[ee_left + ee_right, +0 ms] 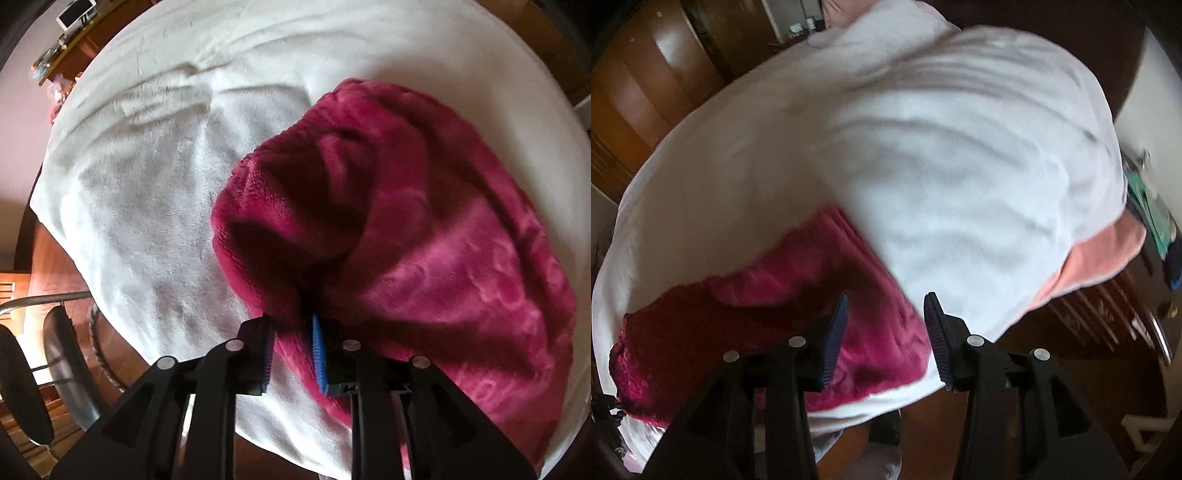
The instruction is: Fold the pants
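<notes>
Looking down through two wrist cameras at a bed (155,206) spread with a wrinkled white fleece blanket, where magenta plush fleece pants (424,229) lie in a rumpled, partly doubled heap. Seen in the left view: the left gripper (293,354), black with blue ribbed pads, pointing straight down and narrowed almost shut on a bunched fold at the near edge of the pants, a strip of the fabric running between the pads; likely held this way to keep one edge of the garment anchored or carried while the fold is shaped. Seen in the right view, which is blurred: the right gripper (886,339) tilted steeply down, well above the bedding, its pads spread apart with nothing pinched between them, the pants showing behind and below the gap at the lower left and bare blanket beyond. Probably free so as to reach for another edge of the cloth. Judging by the loose bulges and uneven outline, fold not yet flat or finished. Around the bed: a dark office chair (62,362) on a wooden floor, and a pink layer (1100,254) peeking from under the blanket's edge.
</notes>
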`<state>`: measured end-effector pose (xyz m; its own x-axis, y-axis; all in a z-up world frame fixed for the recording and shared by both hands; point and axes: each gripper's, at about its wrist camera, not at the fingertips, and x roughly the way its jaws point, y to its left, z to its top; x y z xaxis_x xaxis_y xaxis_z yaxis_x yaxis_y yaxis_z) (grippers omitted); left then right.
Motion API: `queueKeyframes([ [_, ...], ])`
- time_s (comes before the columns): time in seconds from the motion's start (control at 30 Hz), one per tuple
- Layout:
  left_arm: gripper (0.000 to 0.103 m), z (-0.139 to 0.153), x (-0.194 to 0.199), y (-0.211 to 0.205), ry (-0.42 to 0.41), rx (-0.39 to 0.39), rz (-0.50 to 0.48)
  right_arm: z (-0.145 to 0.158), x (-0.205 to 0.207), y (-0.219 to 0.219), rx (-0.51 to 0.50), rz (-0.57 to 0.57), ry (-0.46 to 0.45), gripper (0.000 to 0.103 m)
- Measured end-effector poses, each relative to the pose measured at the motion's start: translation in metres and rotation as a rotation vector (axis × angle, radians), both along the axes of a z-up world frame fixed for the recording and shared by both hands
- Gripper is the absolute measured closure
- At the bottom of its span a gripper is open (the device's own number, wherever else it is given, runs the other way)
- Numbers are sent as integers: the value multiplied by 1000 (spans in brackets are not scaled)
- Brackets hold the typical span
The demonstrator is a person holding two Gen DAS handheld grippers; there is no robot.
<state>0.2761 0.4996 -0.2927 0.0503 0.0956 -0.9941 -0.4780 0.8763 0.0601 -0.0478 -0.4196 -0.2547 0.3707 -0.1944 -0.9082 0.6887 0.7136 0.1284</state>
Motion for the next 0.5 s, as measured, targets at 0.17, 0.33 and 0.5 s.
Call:
queueKeyframes([
  [0.17,84,25,-23,5,-57,-12,36,8,-1,-2,-44,-7,22,59],
  [0.33,81,48,-31,-34,-114,-14,-64,9,33,-3,-13,98,-50,59],
  [0.5,71,47,-36,-120,-143,-64,-244,-20,73,-5,88,199,-37,59],
])
